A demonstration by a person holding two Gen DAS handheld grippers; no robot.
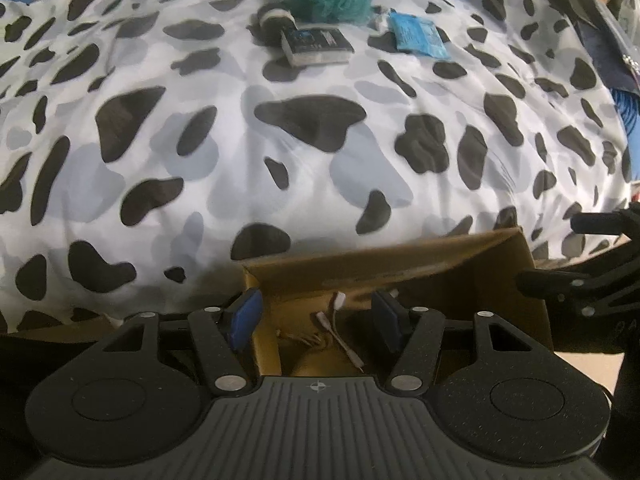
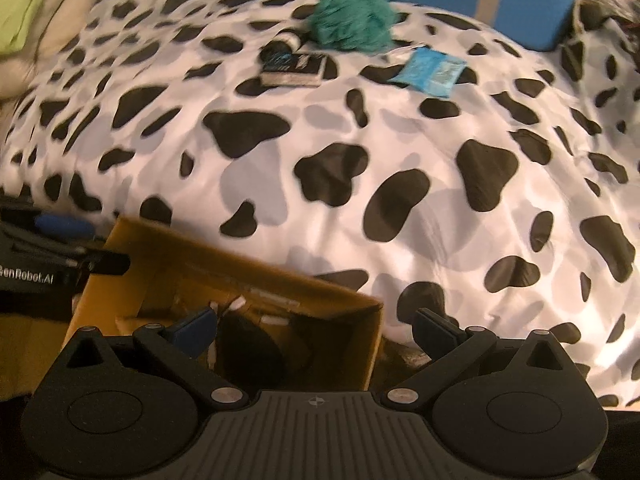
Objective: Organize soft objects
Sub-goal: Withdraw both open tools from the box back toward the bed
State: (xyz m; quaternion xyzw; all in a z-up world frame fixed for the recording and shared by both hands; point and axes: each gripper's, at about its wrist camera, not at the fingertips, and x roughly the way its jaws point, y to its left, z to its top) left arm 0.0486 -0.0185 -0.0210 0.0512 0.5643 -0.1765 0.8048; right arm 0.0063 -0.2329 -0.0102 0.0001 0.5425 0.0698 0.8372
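A wide stretch of cow-print bedding (image 2: pixel 360 168) is being left open between the cardboard box (image 2: pixel 224 280) at the near edge and the far cluster, where passage is being blocked by a teal fluffy bundle (image 2: pixel 352 20), a book (image 2: pixel 294 66) and a blue packet (image 2: pixel 430 70).

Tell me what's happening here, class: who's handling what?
A person holds two grippers over a cardboard box at the edge of a cow-print bed cover. The left gripper and the right gripper are both open and empty. A teal fluffy item, a book and a blue packet lie across the bed.
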